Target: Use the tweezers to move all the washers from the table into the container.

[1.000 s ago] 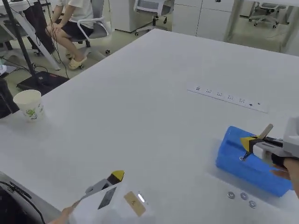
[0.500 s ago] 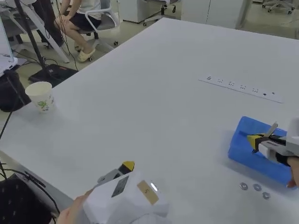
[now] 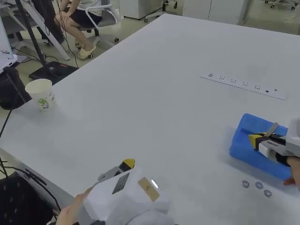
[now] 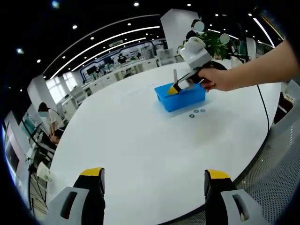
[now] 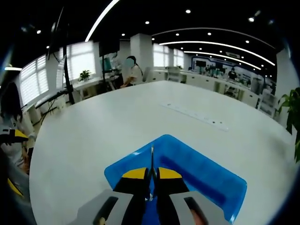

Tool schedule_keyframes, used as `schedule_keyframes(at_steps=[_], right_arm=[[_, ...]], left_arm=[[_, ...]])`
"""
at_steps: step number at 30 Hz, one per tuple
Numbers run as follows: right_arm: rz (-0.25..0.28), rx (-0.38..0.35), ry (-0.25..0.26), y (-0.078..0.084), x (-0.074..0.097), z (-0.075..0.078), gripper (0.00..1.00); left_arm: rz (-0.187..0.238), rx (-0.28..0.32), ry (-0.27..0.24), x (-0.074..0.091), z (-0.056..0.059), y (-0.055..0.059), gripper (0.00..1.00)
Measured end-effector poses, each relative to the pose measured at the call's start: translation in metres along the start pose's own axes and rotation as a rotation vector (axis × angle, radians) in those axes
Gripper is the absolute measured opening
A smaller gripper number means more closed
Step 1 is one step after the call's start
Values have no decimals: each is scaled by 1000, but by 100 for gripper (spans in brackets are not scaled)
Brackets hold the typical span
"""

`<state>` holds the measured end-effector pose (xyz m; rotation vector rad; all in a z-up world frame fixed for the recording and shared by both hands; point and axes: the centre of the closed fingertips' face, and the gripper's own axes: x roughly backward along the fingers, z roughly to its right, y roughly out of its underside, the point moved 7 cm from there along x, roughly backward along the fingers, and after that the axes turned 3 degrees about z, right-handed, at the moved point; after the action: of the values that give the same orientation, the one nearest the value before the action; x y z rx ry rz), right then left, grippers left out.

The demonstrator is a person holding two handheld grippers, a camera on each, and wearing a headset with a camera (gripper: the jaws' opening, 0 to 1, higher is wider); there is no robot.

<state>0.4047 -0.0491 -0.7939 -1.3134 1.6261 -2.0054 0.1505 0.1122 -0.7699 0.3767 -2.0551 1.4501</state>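
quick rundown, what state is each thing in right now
container: upright, top open
washers: three, flat on table beside container
tweezers: clamped in right tool, over container
right tool: shut on tweezers
left tool: open, empty
paper cup: upright near table edge

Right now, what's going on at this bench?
A person works with two handheld grippers. The right gripper is shut on the tweezers and holds them over the blue container; whether the tips carry a washer is too small to tell. Three washers lie on the table just beside the container, not yet moved. The left gripper is open, holds nothing, and hovers over the table's near edge.
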Motion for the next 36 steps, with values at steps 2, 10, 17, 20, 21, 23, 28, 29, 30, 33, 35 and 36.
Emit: schedule_keyframes(at_steps=[2,10,17,20,21,23,28,29,30,33,35,36], right_arm=[[-5,-3,1,-1,1,0,3],[38,-5,-9,-15,16,-2,4],[60,24,-7,-22,37,-7,4],[70,18,-13,-25,43,-10,4],[71,16,-15,-26,45,-11,4],[84,5,-21,-28,50,-14,4],[101,-46,-44,-31,58,-21,4],[100,-55,-53,-29,60,-23,4],[100,-63,-59,-27,61,-25,4],[90,-57,-66,-21,63,-30,4],[85,-62,-71,-16,64,-33,4],[84,-67,-71,-15,64,-34,4]], left_arm=[[1,0,-1,0,0,0,90],[9,0,-3,1,0,-1,90],[19,-2,-6,2,0,-2,90],[20,-6,-7,2,0,-2,90],[23,-8,-11,2,0,-2,91],[29,-3,-10,2,0,-3,91],[53,-11,-38,4,-3,-5,95],[61,-6,-40,5,-4,-6,95],[62,2,-38,5,-4,-6,96],[67,-1,-40,5,-4,-6,96],[68,0,-38,5,-4,-6,96],[69,0,-39,5,-4,-7,96]])
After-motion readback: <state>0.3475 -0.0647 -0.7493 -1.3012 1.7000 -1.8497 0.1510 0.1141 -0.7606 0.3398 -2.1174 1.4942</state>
